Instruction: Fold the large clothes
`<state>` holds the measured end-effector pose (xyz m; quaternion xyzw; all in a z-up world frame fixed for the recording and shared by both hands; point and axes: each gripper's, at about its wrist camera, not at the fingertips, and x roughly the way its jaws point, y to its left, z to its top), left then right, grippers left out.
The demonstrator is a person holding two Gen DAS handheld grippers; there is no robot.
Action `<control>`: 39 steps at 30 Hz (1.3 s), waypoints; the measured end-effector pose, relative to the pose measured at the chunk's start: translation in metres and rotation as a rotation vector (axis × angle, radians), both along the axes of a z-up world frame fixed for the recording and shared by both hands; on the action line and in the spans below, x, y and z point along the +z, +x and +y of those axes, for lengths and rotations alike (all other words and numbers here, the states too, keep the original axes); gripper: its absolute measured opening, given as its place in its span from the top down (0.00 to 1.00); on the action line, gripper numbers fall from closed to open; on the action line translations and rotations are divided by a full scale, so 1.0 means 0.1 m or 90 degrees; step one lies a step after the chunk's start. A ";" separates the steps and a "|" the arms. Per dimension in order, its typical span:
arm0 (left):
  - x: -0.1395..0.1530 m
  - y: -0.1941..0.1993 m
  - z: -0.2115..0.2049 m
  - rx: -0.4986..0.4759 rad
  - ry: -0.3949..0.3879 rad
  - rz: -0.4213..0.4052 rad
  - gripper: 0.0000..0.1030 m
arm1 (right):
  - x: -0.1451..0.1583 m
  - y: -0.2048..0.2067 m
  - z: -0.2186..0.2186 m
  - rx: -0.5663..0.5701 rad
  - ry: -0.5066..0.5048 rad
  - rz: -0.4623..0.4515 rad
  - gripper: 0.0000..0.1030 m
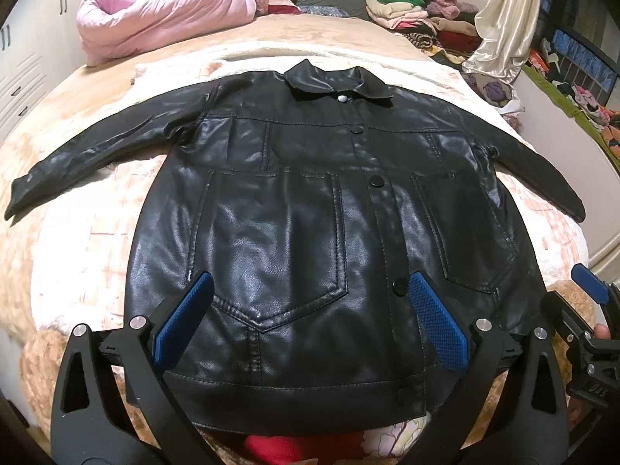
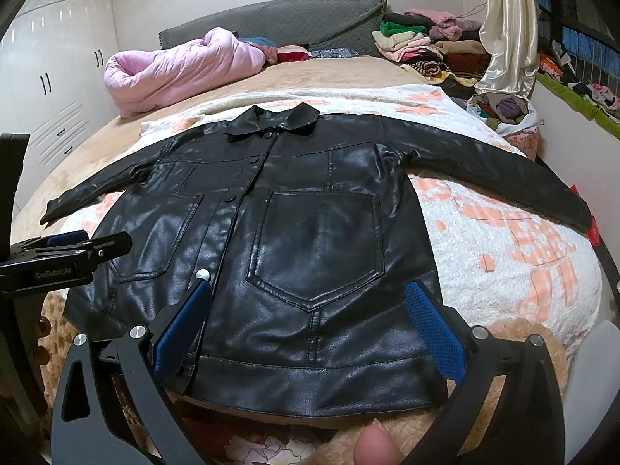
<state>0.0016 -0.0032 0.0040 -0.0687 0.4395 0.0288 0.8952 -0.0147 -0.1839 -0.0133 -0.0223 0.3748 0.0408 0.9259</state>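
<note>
Left wrist: glossy black leather jacket (image 1: 294,232) flat on fleecy blanket (image 1: 77,240); both grippers spread wide.

The jacket (image 1: 294,209) lies flat on a blanket (image 2: 503,232) spread over the bed (image 1: 240,35), front up, collar toward the headboard (image 2: 279,19) and hem at the near edge, sleeves stretched out to either side. Behind it on the left sits a rolled quilt (image 1: 162,11); behind it on the right, a pile of clothes (image 2: 426,50), with a curtain (image 2: 507,31) hanging just beside it. The left hand-held gripper (image 1: 306,302) and right hand-held gripper (image 2: 310,310) hover side by side over the hem, each spread wide. A wardrobe (image 2: 50,89) stands left of the bed.
</note>
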 end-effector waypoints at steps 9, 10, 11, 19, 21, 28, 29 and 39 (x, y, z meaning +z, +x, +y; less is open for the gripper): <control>0.03 -0.04 0.00 -0.003 0.000 -0.003 0.08 | 0.00 0.00 0.01 0.000 -0.001 0.000 0.04; 0.04 -0.03 0.00 -0.003 0.000 -0.002 0.08 | 0.00 0.00 0.01 0.001 -0.001 -0.001 0.04; 0.04 -0.04 0.00 -0.002 -0.001 -0.003 0.08 | 0.00 0.00 0.01 0.001 -0.001 -0.001 0.04; 0.05 -0.03 -0.01 -0.003 -0.003 -0.005 0.08 | 0.01 0.00 0.01 0.001 -0.001 -0.001 0.04; 0.06 -0.04 -0.01 -0.003 0.000 -0.005 0.08 | 0.02 0.01 0.03 0.002 -0.002 -0.003 0.04; 0.07 -0.05 -0.01 -0.004 -0.003 -0.006 0.08 | 0.02 0.01 0.03 0.003 -0.002 -0.004 0.04; 0.07 -0.05 -0.01 -0.003 -0.003 -0.006 0.08 | 0.02 0.00 0.03 0.002 -0.002 -0.004 0.04; 0.07 -0.05 -0.02 -0.004 -0.002 -0.006 0.08 | 0.00 0.01 0.03 0.000 -0.004 -0.003 0.04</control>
